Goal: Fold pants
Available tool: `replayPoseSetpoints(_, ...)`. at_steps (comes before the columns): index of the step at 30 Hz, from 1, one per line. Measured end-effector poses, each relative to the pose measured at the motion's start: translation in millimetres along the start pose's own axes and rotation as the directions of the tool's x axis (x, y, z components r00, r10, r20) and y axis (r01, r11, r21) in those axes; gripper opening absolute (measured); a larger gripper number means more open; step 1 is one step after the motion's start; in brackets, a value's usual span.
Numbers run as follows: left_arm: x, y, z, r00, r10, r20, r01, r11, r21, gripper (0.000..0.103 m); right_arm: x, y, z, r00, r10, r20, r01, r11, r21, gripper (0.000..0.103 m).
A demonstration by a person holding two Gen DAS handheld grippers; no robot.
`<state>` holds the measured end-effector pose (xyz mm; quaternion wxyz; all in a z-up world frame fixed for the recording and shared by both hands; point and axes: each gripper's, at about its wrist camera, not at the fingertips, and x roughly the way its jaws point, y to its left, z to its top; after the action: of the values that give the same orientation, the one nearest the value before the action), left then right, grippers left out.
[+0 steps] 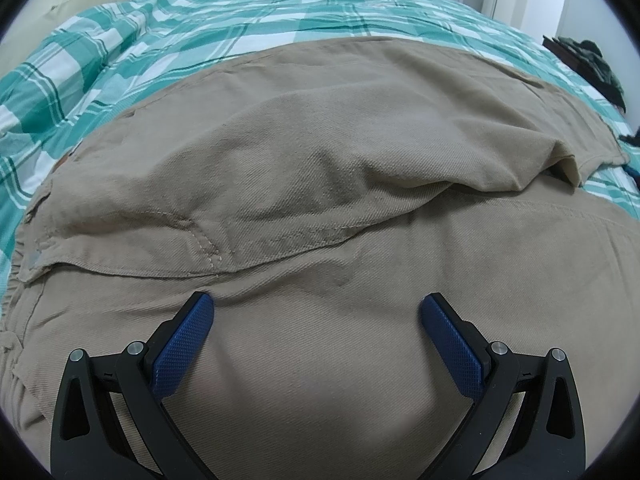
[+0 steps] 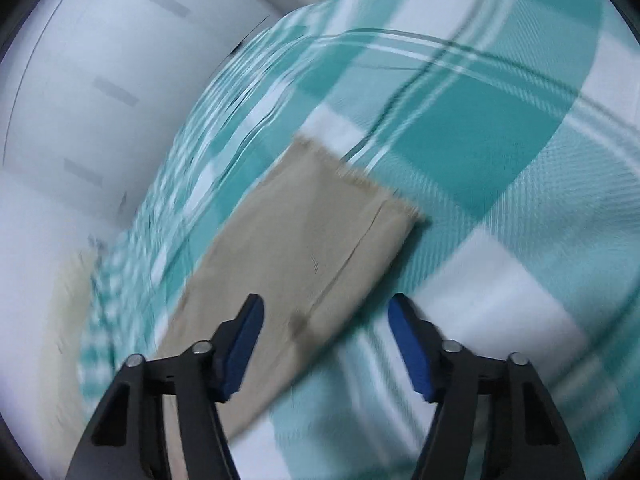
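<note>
Left wrist: the tan pants fill the view, cut off at 6 and 9 o'clock, lying on the checked bedspread. The left gripper is spread wide, its fingertips on the cloth.

Right wrist, blurred: the right gripper is spread; a pant leg runs toward 12 o'clock.

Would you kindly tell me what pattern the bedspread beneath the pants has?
Teal-and-white plaid bedspread, sharpest in the left wrist view.
</note>
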<state>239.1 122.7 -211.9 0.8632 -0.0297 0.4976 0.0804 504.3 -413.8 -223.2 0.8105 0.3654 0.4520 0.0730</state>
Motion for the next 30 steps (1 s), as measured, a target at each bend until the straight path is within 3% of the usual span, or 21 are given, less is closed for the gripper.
replayPoseSetpoints(3,0.7,1.1,0.2,1.0,-0.007,0.002,0.007,1.0,-0.006,0.103,17.7,-6.5,17.7,0.998,0.055,0.028,-0.057,0.997,0.057,0.057)
replayPoseSetpoints(4,1.1,1.7,0.1,1.0,-0.011,0.003,0.011,1.0,-0.009,0.103,23.3,-6.0,22.5,0.998,0.048,0.026,-0.05,0.997,0.061,0.047)
replayPoseSetpoints(5,2.0,2.5,-0.3,1.0,-0.015,0.006,0.015,1.0,-0.011,0.103,30.4,-3.1,28.6,1.0,0.016,0.022,-0.018,0.998,0.054,0.028)
replayPoseSetpoints(6,2.4,2.5,-0.2,1.0,-0.015,0.008,0.015,1.0,-0.011,0.103,33.7,0.9,32.0,1.0,-0.012,0.022,0.011,0.999,0.037,0.019)
replayPoseSetpoints(7,2.3,2.3,-0.1,1.0,-0.014,0.01,0.014,1.0,-0.01,0.103,34.3,8.8,32.4,0.999,-0.046,0.024,0.046,0.999,0.003,0.009)
replayPoseSetpoints(8,2.1,1.9,-0.4,1.0,-0.012,0.011,0.013,1.0,-0.009,0.103,32.8,29.4,32.6,0.997,-0.074,0.032,0.077,0.993,-0.091,0.008)
replayPoseSetpoints(10,2.2,2.1,-0.3,1.0,-0.014,0.016,0.014,1.0,-0.01,0.103,22.9,71.7,21.9,1.0,-0.014,0.012,0.017,0.96,-0.278,0.007)
replayPoseSetpoints(11,1.9,1.8,-0.9,1.0,-0.013,0.017,0.014,1.0,-0.009,0.103,12.9,102.8,8.0,0.999,0.031,-0.034,-0.043,0.91,-0.413,0.007)
replayPoseSetpoints(13,1.8,1.8,-0.8,1.0,-0.011,0.02,0.011,1.0,-0.008,0.103,-23.7,161.1,-42.0,0.985,0.083,-0.153,-0.166,0.719,-0.675,0.007)
replayPoseSetpoints(15,1.8,1.6,-0.9,1.0,-0.009,0.022,0.009,1.0,-0.007,0.103,-74.9,199.1,-113.4,0.951,0.086,-0.297,-0.303,0.452,-0.839,0.007)
replayPoseSetpoints(17,1.8,1.7,-0.8,1.0,-0.01,0.022,0.01,1.0,-0.008,0.103,-118.5,203.3,-172.7,0.916,0.048,-0.397,-0.397,0.243,-0.885,0.007)
replayPoseSetpoints(18,1.7,1.8,-0.9,1.0,-0.01,0.021,0.011,1.0,-0.008,0.103,-134.5,195.7,-193.0,0.902,0.025,-0.431,-0.428,0.188,-0.884,0.007)
replayPoseSetpoints(19,2.0,2.3,-0.2,1.0,-0.013,0.019,0.013,1.0,-0.01,0.103,-144.4,184.8,-206.1,0.894,0.001,-0.448,-0.441,0.168,-0.882,0.006)
replayPoseSetpoints(20,1.6,2.3,-0.5,1.0,-0.015,0.017,0.015,1.0,-0.011,0.103,-150.2,170.7,-213.2,0.892,-0.031,-0.451,-0.44,0.168,-0.882,0.006)
replayPoseSetpoints(22,1.4,3.2,0.2,1.0,-0.022,0.011,0.022,1.0,-0.015,0.102,-152.3,132.7,-204.8,0.917,-0.098,-0.387,-0.357,0.232,-0.905,0.01)
replayPoseSetpoints(24,0.1,4.6,2.1,0.999,-0.032,-0.003,0.032,0.999,-0.014,0.102,-142.6,83.6,-170.6,0.933,-0.176,-0.313,-0.228,0.384,-0.895,0.033)
replayPoseSetpoints(25,-2.1,4.9,3.6,0.999,-0.036,-0.017,0.036,0.999,-0.008,0.102,-139.2,57.5,-151.5,0.938,-0.235,-0.256,-0.128,0.45,-0.884,0.065)
replayPoseSetpoints(26,-4.4,4.7,4.0,0.999,-0.036,-0.03,0.036,0.999,0.0,0.102,-139.9,27.6,-129.5,0.939,-0.307,-0.156,0.024,0.51,-0.86,0.081)
replayPoseSetpoints(28,-17.7,3.0,0.0,0.998,-0.033,-0.057,0.034,0.999,0.016,0.102,-152.7,-13.0,-97.3,0.934,-0.349,-0.081,0.165,0.621,-0.766,0.081)
replayPoseSetpoints(30,-32.6,1.9,-10.0,0.997,-0.065,-0.043,0.065,0.998,0.005,0.102,-178.2,-36.4,-78.3,0.923,-0.386,0.015,0.301,0.695,-0.653,0.081)
